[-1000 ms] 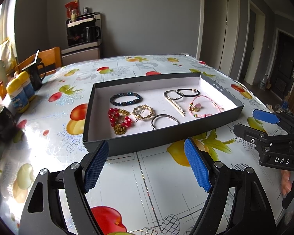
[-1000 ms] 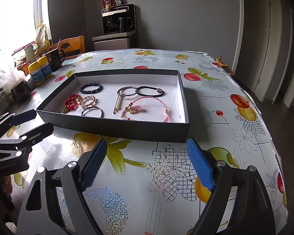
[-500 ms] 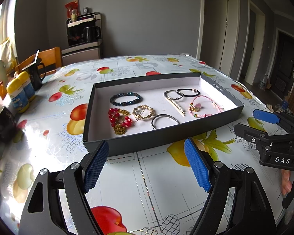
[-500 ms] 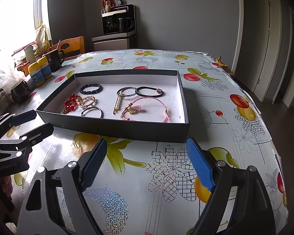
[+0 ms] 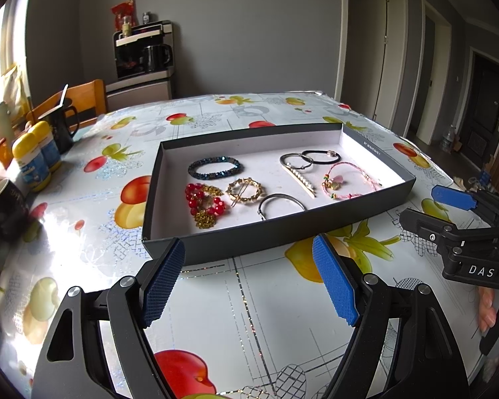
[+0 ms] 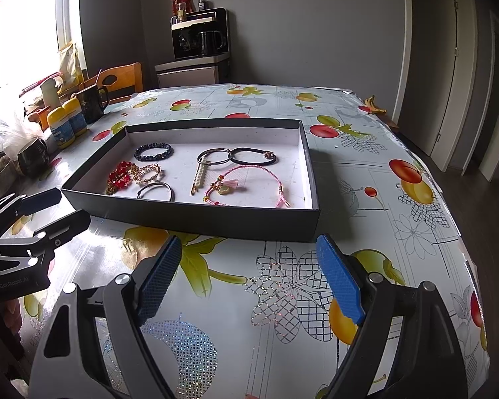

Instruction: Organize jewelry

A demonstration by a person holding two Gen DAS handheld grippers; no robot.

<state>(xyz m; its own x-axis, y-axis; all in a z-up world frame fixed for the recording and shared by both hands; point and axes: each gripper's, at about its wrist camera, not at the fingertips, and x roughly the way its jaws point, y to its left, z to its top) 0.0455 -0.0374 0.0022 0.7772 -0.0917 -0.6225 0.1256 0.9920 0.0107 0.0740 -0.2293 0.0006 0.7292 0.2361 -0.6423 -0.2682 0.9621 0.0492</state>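
Observation:
A shallow dark tray point(image 5: 269, 239) point(image 6: 196, 222) lies on the fruit-print table. In it lie a dark blue bead bracelet point(image 5: 215, 167) point(image 6: 153, 151), a red bead and gold chain piece point(image 5: 204, 204) point(image 6: 119, 175), a gold ring clasp point(image 5: 244, 191), a silver bangle point(image 5: 280, 201) point(image 6: 156, 190), a pearl hair clip point(image 5: 301, 179) point(image 6: 199, 179), a black hair tie point(image 5: 321, 156) point(image 6: 252, 157) and a pink cord bracelet point(image 5: 346, 183) point(image 6: 246, 186). My left gripper point(image 5: 248, 282) and right gripper point(image 6: 249, 279) are open and empty, just in front of the tray.
At the table's left edge stand yellow-capped bottles point(image 5: 36, 158) point(image 6: 65, 121), a black mug point(image 5: 63, 123) point(image 6: 91, 103) and a dark cup point(image 5: 3, 204) point(image 6: 33, 156). A wooden chair point(image 5: 80, 99) and a cabinet with a coffee machine point(image 5: 143, 53) stand behind. Doors are at the right.

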